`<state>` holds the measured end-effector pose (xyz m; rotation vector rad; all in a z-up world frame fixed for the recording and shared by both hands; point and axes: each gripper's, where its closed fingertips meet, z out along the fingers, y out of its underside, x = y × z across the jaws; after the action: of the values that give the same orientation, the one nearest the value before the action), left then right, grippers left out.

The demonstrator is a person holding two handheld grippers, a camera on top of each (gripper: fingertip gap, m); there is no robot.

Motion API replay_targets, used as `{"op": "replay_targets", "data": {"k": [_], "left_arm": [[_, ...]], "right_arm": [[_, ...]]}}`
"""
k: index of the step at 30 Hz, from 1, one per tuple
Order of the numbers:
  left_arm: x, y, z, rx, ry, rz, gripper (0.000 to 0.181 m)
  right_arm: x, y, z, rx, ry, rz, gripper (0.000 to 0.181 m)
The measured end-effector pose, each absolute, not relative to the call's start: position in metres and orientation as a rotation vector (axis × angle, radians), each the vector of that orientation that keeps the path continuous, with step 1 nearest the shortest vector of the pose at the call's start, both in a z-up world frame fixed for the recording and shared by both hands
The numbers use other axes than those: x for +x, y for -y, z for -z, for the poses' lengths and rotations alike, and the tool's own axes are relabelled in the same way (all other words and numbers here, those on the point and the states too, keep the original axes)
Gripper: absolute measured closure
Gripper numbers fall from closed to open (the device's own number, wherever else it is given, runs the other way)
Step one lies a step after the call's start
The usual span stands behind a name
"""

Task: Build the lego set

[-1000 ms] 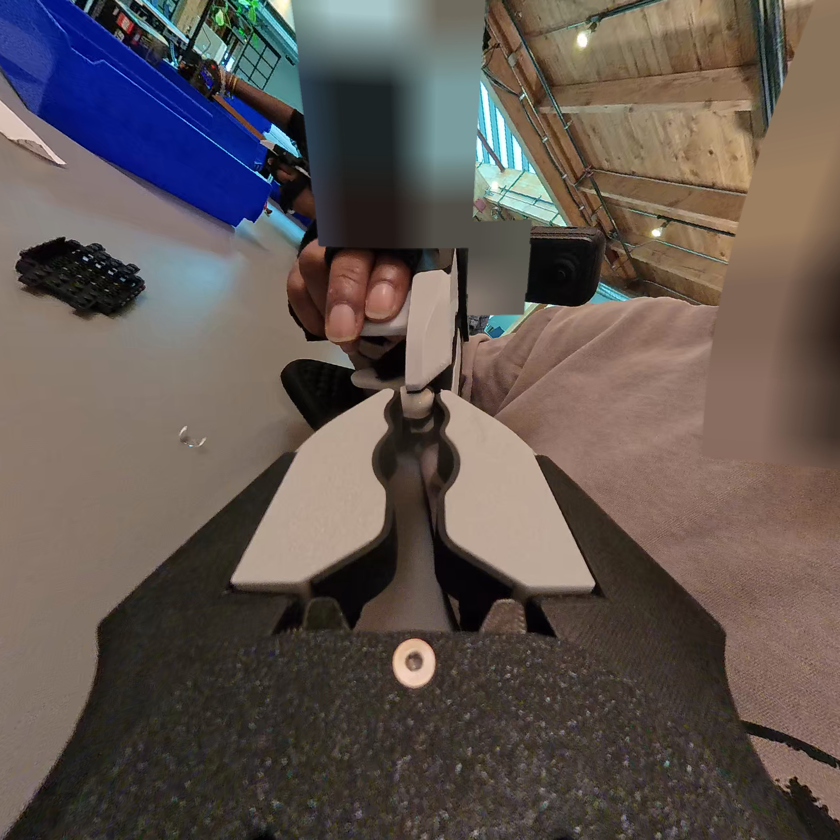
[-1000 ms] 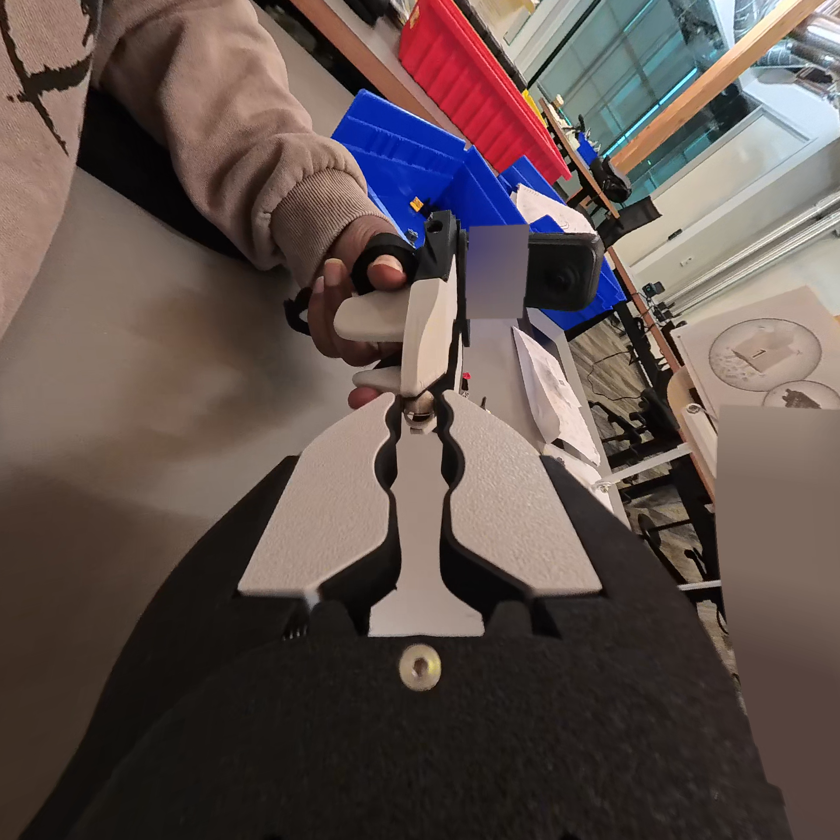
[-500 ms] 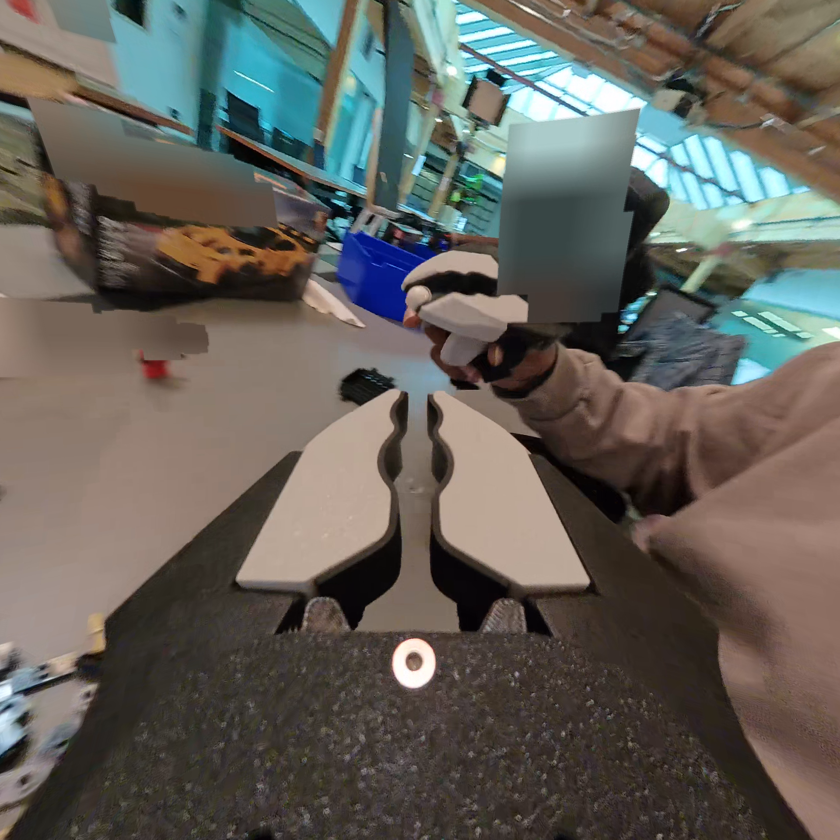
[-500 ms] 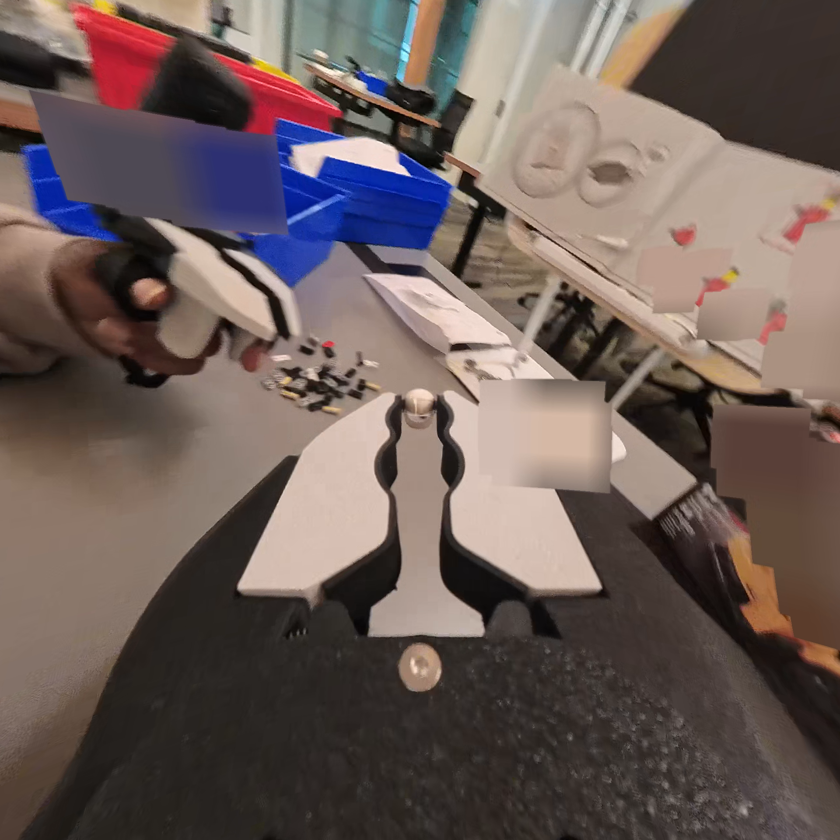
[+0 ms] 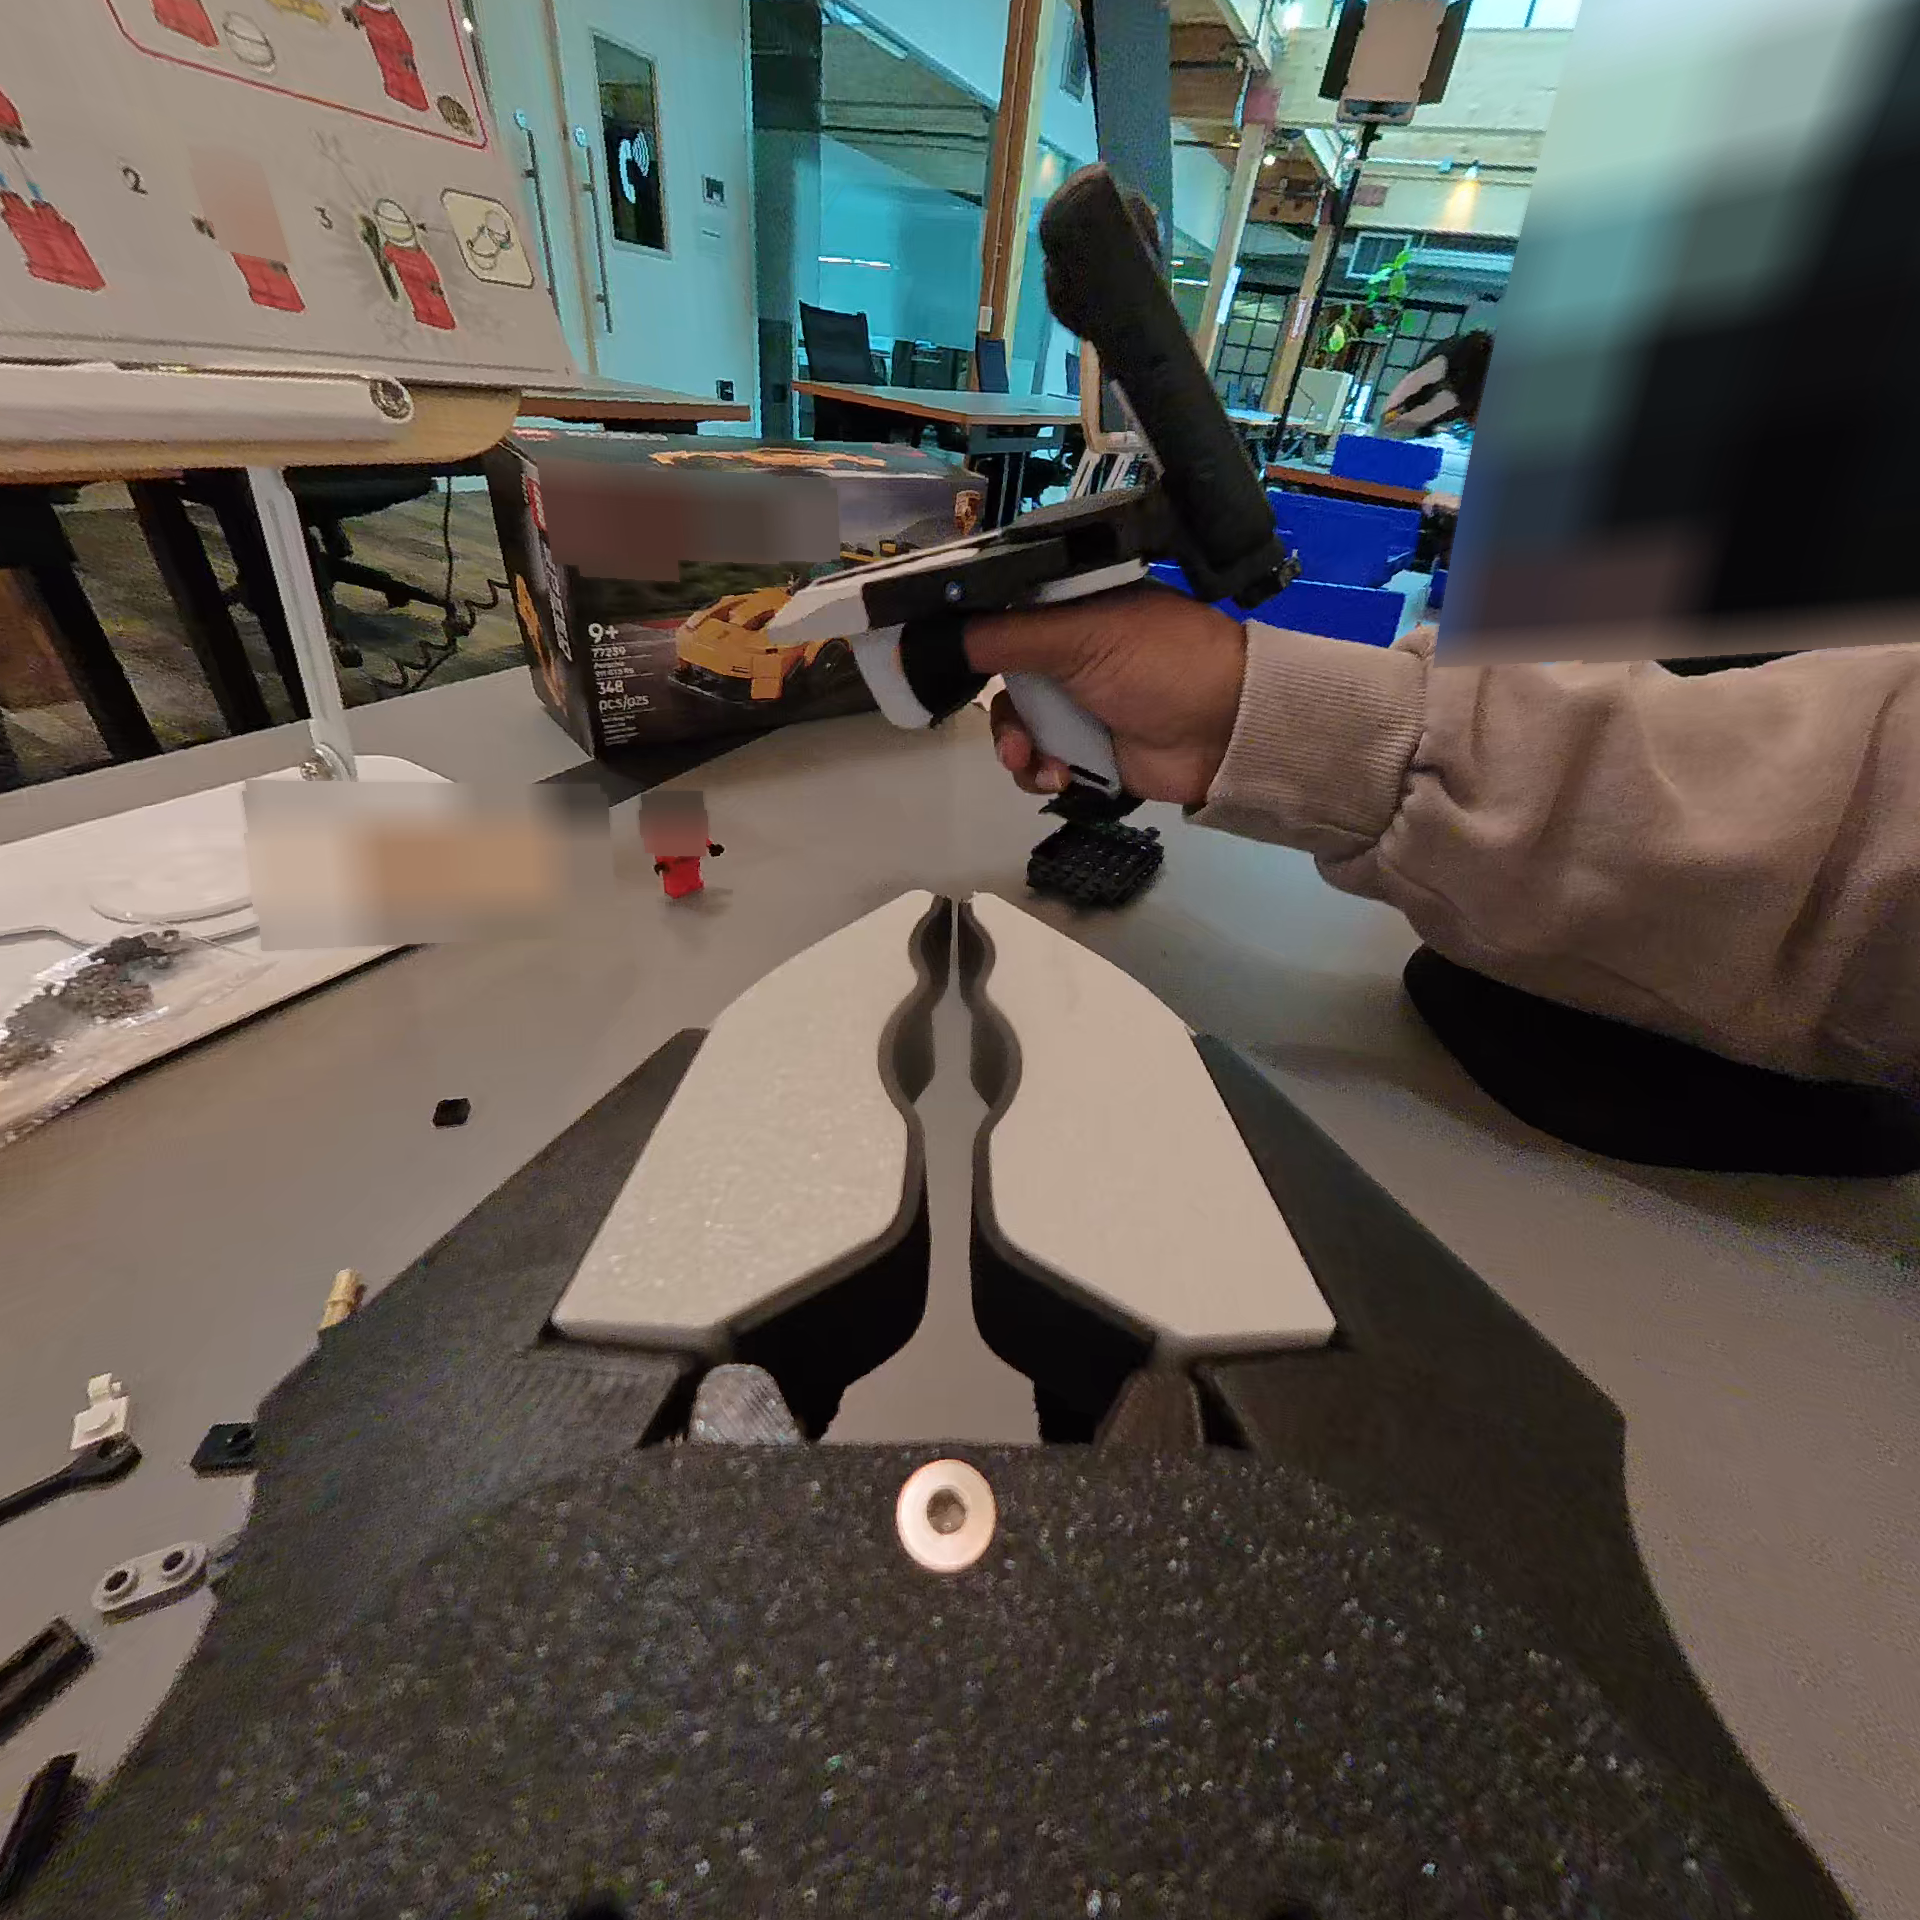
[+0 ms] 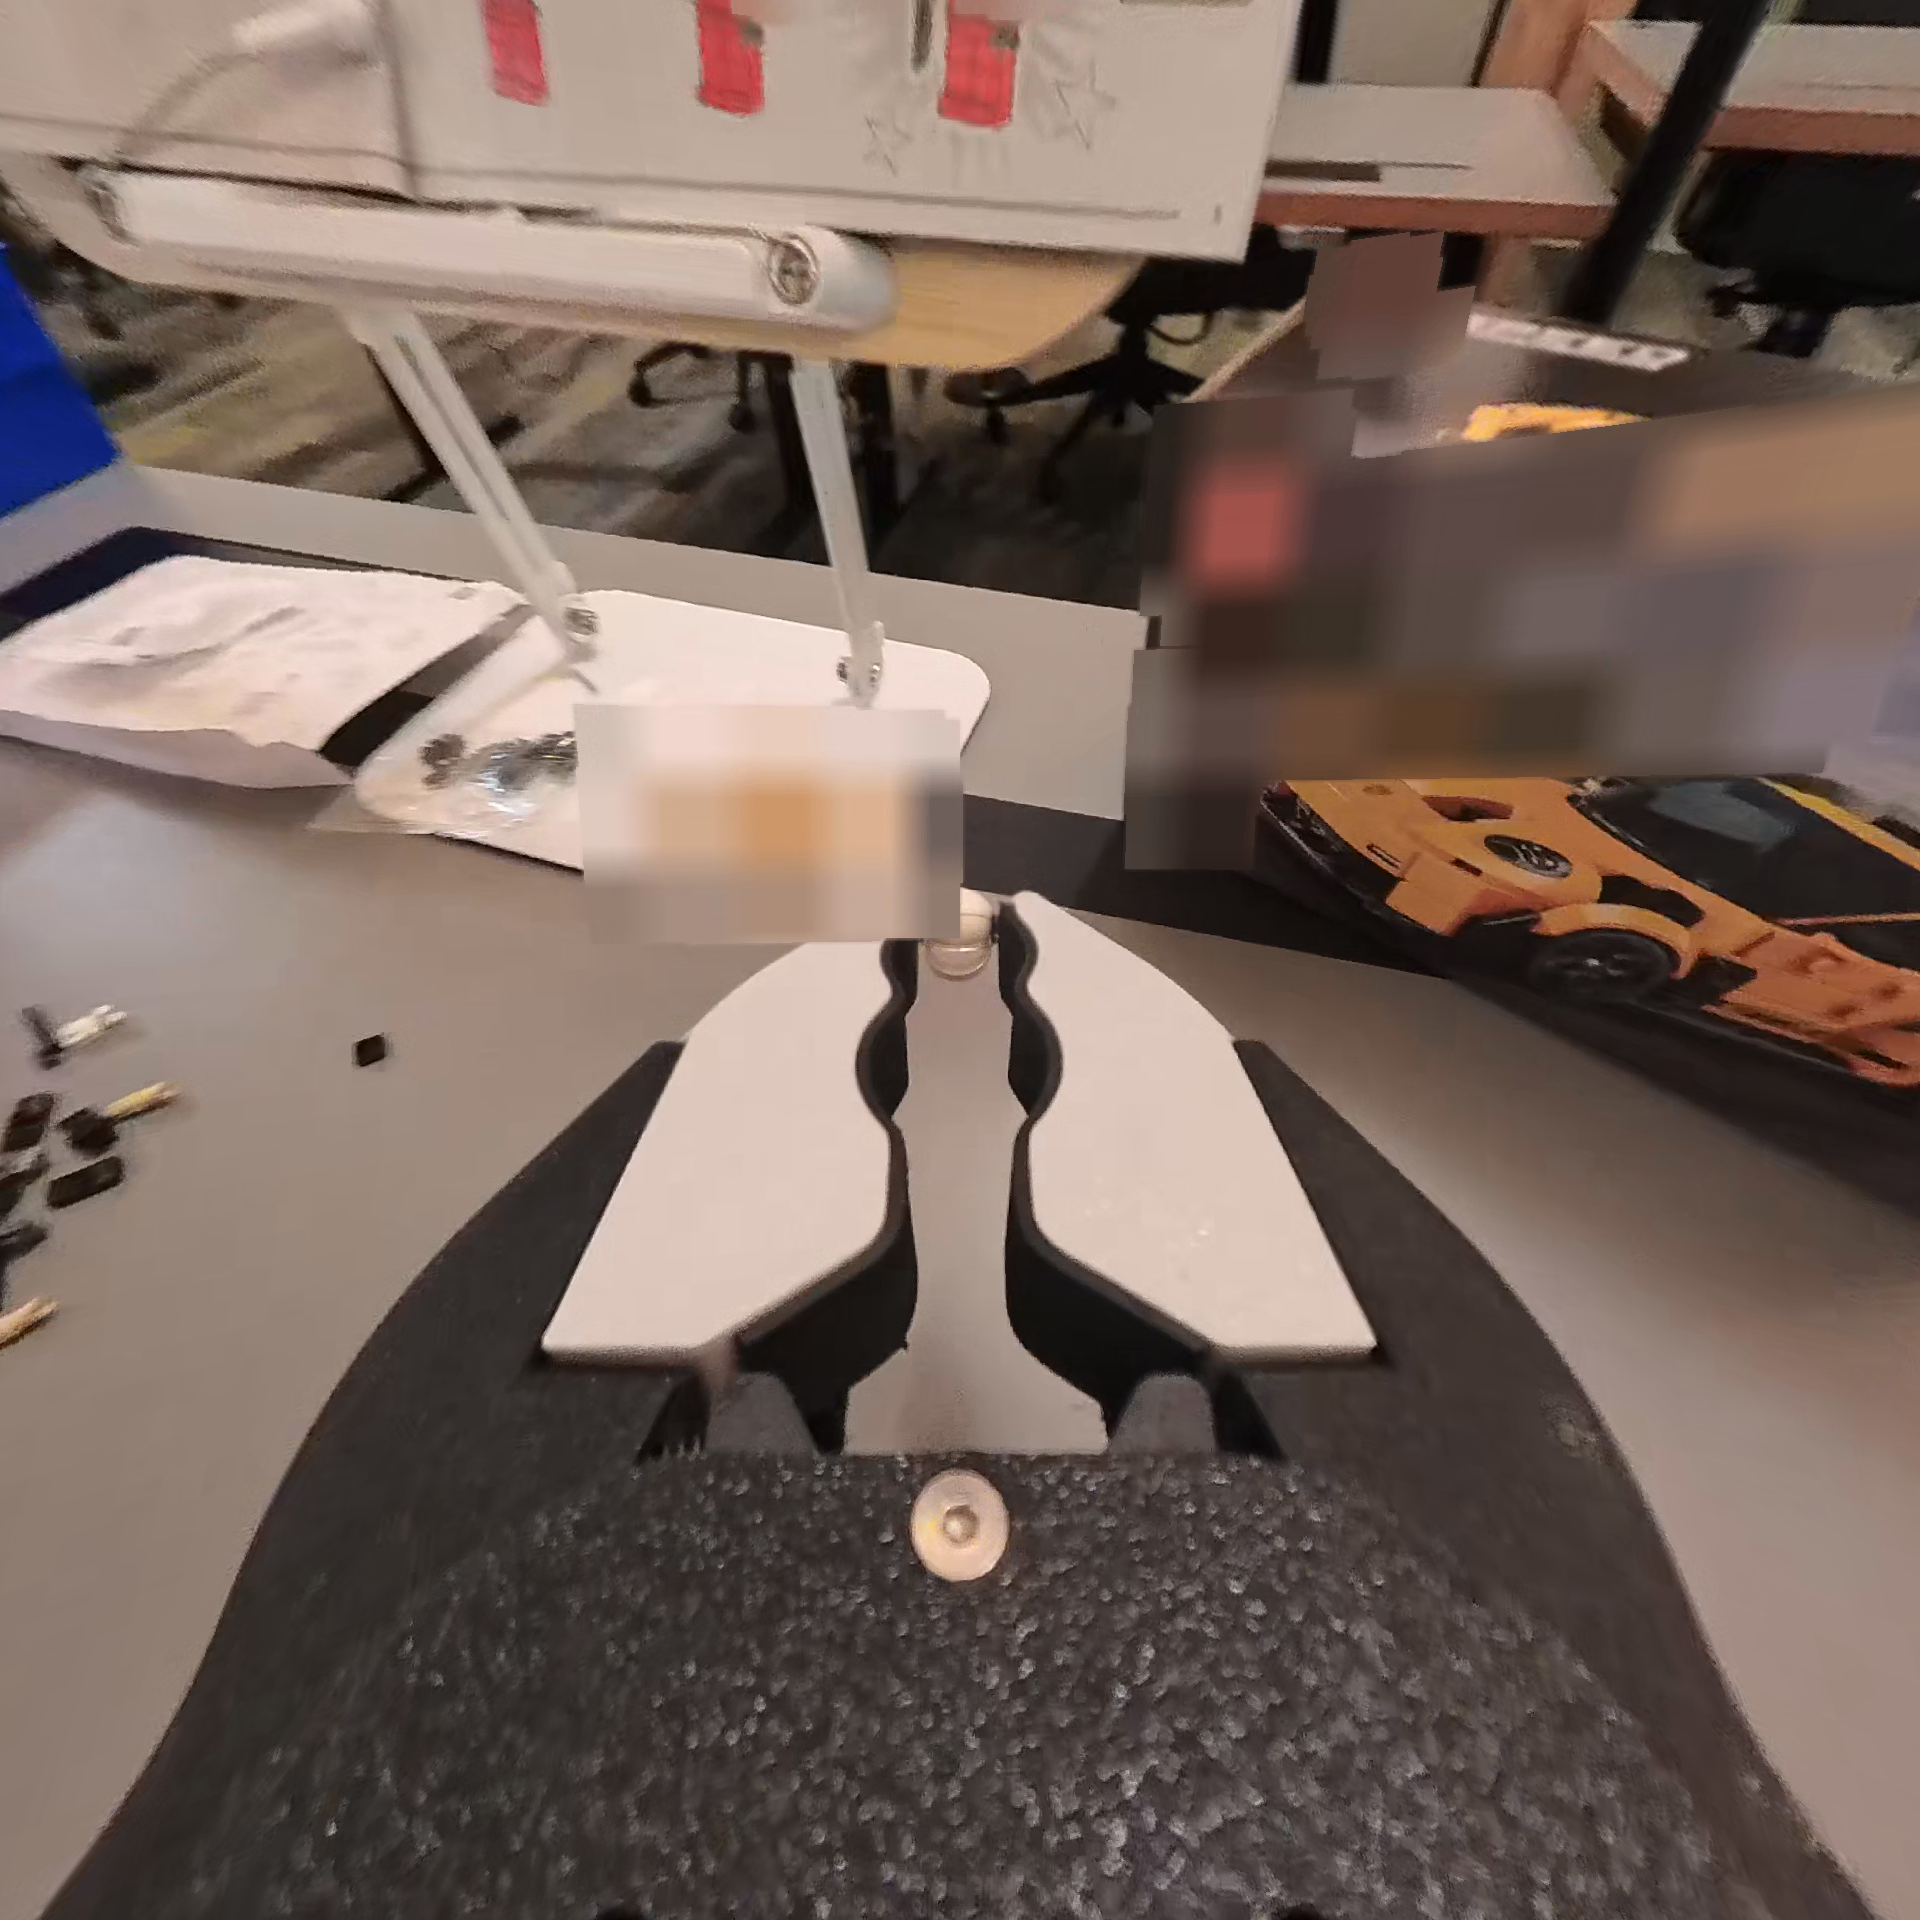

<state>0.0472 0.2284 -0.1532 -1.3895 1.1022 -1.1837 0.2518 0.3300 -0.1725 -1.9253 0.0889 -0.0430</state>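
While left tongs (image 5: 954,909) pinch nothing, right tongs (image 6: 961,940) grip helmet (image 6: 961,935)

- Grey desk (image 5: 1558,1351) in an open office.
- Glass partitions (image 5: 883,239) and wooden posts (image 5: 1008,166) behind.
- Black office chairs (image 5: 836,343) at far tables (image 5: 935,400).
- Ceiling lamp (image 5: 1470,187) lit.

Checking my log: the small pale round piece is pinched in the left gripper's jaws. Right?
No, it is the right gripper that pinches the small pale round piece, as the right wrist view shows; the left gripper is shut and empty.
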Motion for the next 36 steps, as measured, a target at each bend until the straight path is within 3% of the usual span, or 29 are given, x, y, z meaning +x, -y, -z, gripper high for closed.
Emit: {"op": "replay_targets", "data": {"k": [22, 27, 30, 36], "left_arm": [[0.053, -0.219, 0.163, -1.332, -1.225, 1.057, 0.181], [0.053, -0.219, 0.165, -1.341, -1.231, 1.061, 0.181], [0.053, -0.219, 0.166, -1.344, -1.237, 1.057, 0.181], [0.054, -0.218, 0.169, -1.349, -1.249, 1.054, 0.181]], "right_arm": [[0.282, -0.356, 0.275, -2.314, -0.171, 0.251, 0.166], [0.282, -0.348, 0.276, -2.382, -0.165, 0.201, 0.163], [0.279, -0.342, 0.273, -2.445, -0.163, 0.086, 0.15], [0.294, -0.346, 0.206, -2.221, -0.19, -0.1, 0.147]]}}
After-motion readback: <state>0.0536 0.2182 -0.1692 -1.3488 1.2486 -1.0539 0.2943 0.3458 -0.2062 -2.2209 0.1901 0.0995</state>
